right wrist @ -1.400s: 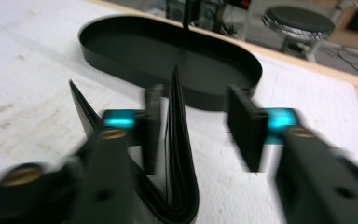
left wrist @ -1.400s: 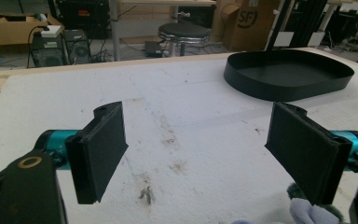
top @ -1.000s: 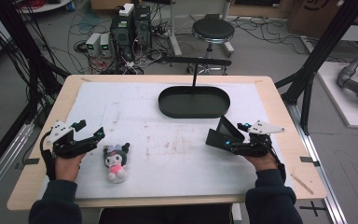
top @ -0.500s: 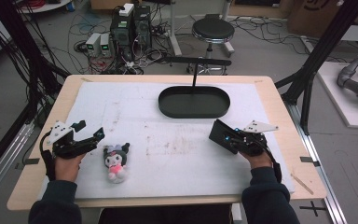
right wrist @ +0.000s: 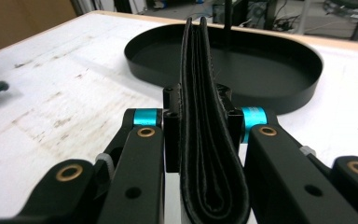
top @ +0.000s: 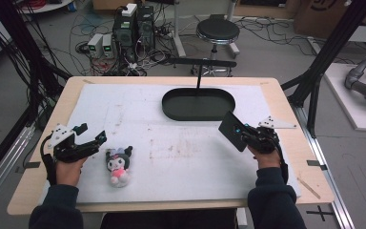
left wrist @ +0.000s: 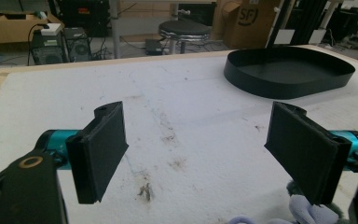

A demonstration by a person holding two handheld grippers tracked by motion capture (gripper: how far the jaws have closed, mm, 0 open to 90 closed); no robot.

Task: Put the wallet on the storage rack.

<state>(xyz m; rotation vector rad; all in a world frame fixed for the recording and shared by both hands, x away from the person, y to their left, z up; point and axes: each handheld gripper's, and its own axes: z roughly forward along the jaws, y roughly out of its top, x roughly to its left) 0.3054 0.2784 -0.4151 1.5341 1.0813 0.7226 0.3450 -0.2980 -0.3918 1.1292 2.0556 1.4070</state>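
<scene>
Left claw point(top: 96, 140) wide open, holding nothing, low over the table point(top: 181, 157) at its left side. Plush toy point(top: 118, 165) lies just beside it, apart. Right claw point(top: 232, 131) pressed fully closed, empty, near the black tray point(top: 198, 104).

Even, soft overhead light is falling across the white mat point(top: 181, 143), casting only faint shadows. The high view is looking slightly grainy. In the right gripper view, the 2 near pads point(right wrist: 214, 154) are blurring, and the black tray point(right wrist: 270, 74) beyond them is staying fairly sharp, with a dull sheen lying on its rim.
</scene>
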